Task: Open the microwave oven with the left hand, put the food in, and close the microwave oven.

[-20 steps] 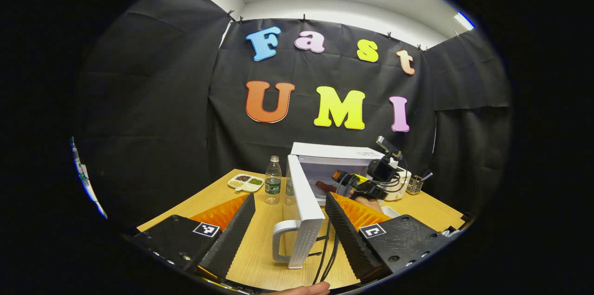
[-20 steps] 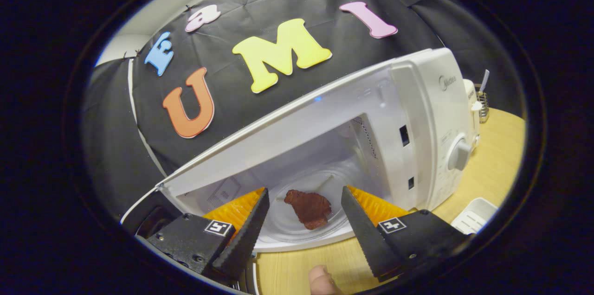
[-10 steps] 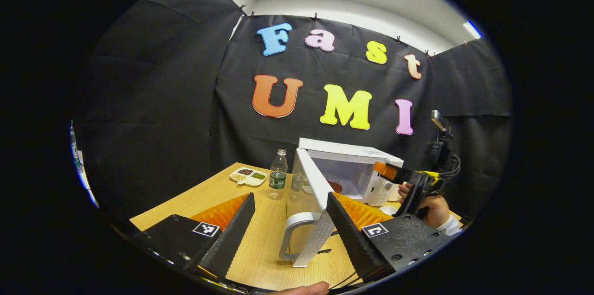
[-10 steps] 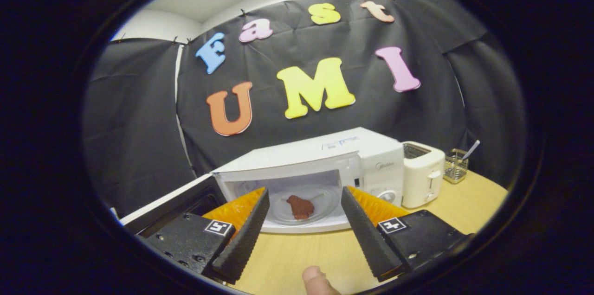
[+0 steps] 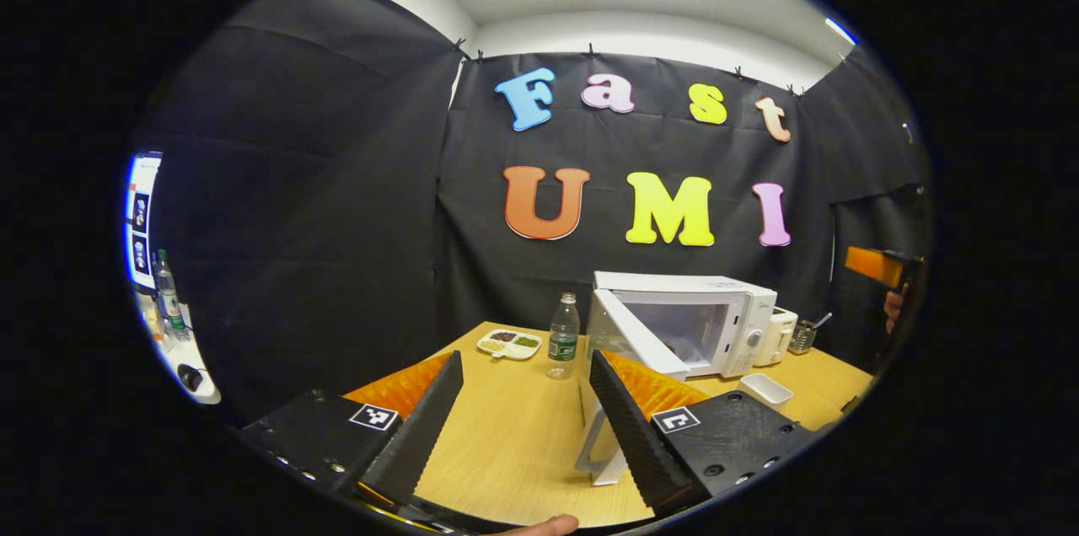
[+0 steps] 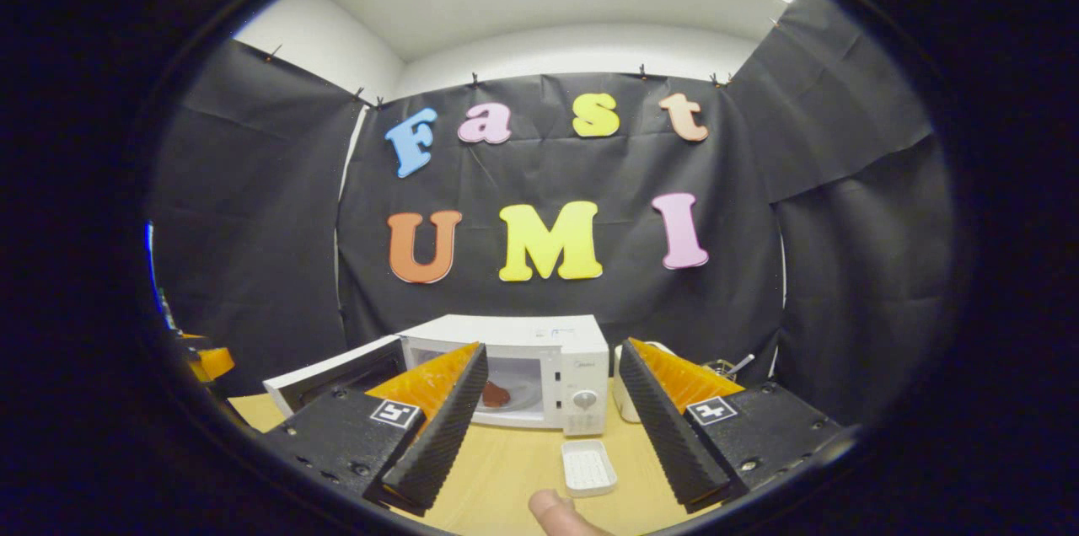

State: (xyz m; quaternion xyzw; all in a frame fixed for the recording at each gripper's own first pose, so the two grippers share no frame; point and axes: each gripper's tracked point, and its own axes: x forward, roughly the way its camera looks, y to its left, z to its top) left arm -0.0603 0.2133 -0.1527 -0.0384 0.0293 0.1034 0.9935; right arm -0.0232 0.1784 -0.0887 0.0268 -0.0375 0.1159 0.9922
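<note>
Right gripper view: food [image 6: 496,393] sits inside the microwave [image 6: 539,372], straight ahead of the right gripper [image 6: 548,426]; door [image 6: 333,372] swung open. Right gripper spread, empty. Left gripper [image 5: 527,418] also spread, empty, door edge [image 5: 628,342] just past its right finger. Bottle [image 5: 560,337] and tray [image 5: 765,390] on the table [image 5: 514,443].

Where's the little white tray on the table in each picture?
Left gripper view: the white tray sits lower right, on the table in front of the microwave, just above the right finger.
Right gripper view: the tray lies bottom centre, between the fingers, below the microwave's dial.
Shared landmark: the microwave.
</note>
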